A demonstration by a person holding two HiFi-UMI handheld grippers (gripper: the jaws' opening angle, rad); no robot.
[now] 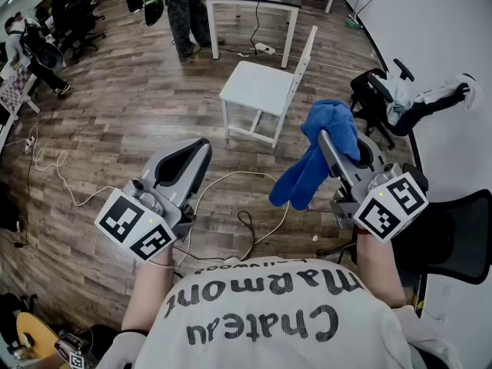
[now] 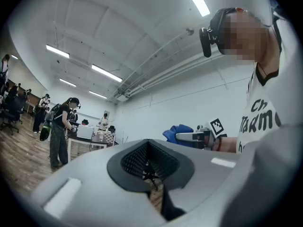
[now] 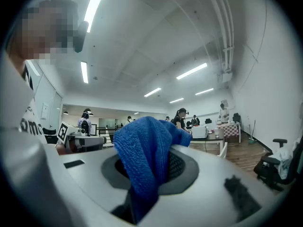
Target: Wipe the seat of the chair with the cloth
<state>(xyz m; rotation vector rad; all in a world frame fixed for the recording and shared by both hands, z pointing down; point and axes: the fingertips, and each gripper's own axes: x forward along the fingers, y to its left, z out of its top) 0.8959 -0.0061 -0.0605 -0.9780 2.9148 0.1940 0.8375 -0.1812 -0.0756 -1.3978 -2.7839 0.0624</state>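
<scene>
The right gripper (image 1: 329, 141) was clamped on the blue cloth (image 1: 311, 169), carrying it in the air toward the chair (image 1: 257, 85) well ahead, while the left gripper (image 1: 192, 158) sat closed on nothing.

We are looking down on a brown wood-plank floor (image 1: 138, 106) with loose cables (image 1: 231, 176) trailing across it, and a white wall (image 1: 438, 37) is running along the right. A white-legged table (image 1: 246, 4) is standing at the far end. Long ceiling light strips (image 2: 106, 73) are glowing overhead.
</scene>
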